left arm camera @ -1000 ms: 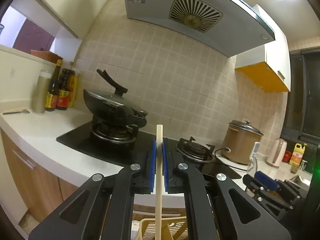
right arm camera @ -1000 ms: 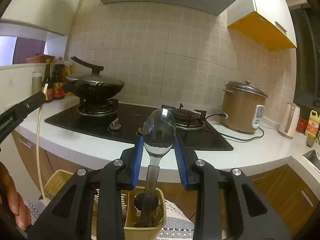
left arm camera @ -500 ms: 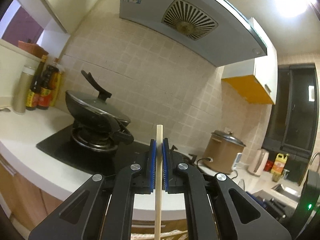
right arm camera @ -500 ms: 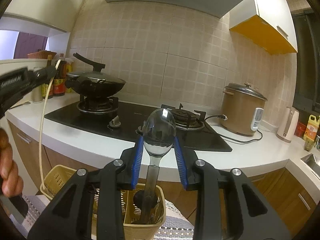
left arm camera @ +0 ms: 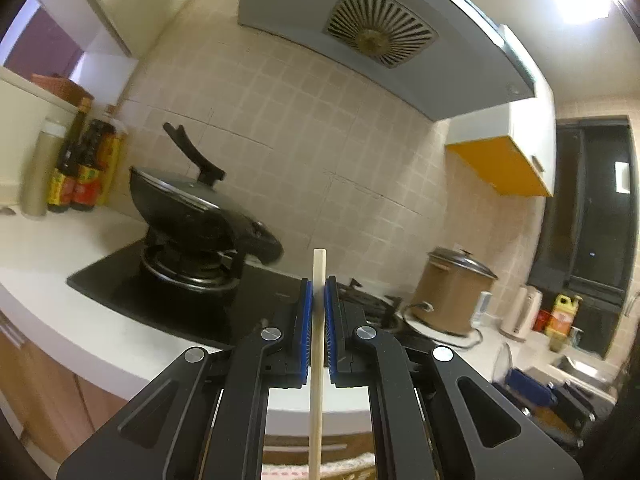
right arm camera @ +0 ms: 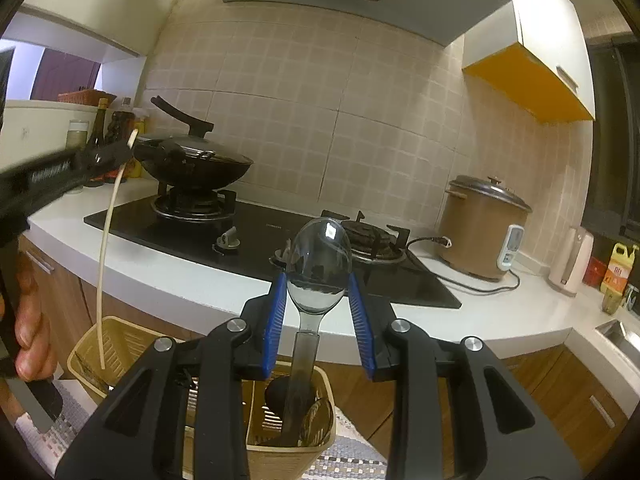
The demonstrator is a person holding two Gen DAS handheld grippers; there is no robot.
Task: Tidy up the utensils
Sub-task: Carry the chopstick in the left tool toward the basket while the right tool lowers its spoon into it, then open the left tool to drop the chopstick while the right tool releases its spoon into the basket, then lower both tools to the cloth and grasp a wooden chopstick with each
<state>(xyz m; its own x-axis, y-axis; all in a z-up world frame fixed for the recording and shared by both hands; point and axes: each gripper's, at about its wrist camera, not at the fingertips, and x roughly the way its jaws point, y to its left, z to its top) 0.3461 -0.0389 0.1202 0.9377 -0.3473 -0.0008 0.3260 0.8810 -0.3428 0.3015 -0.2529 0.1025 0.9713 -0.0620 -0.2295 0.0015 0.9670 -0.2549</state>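
the left gripper [left arm camera: 319, 322] is clamping 1 chopstick [left arm camera: 317, 360] standing upright, tip above its pads. the right gripper [right arm camera: 318, 322] is gripping a spoon [right arm camera: 319, 256], bowl up, handle dropping into the basket [right arm camera: 320, 446] below.

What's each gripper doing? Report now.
Left gripper: shut on a chopstick.
Right gripper: shut on a spoon.

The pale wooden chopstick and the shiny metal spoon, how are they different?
The pale wooden chopstick is thin and straight; the shiny metal spoon has a wide round bowl. The left gripper pinches the chopstick tight; the right gripper holds the spoon with wider jaws. Both stand upright over the beige plastic baskets.
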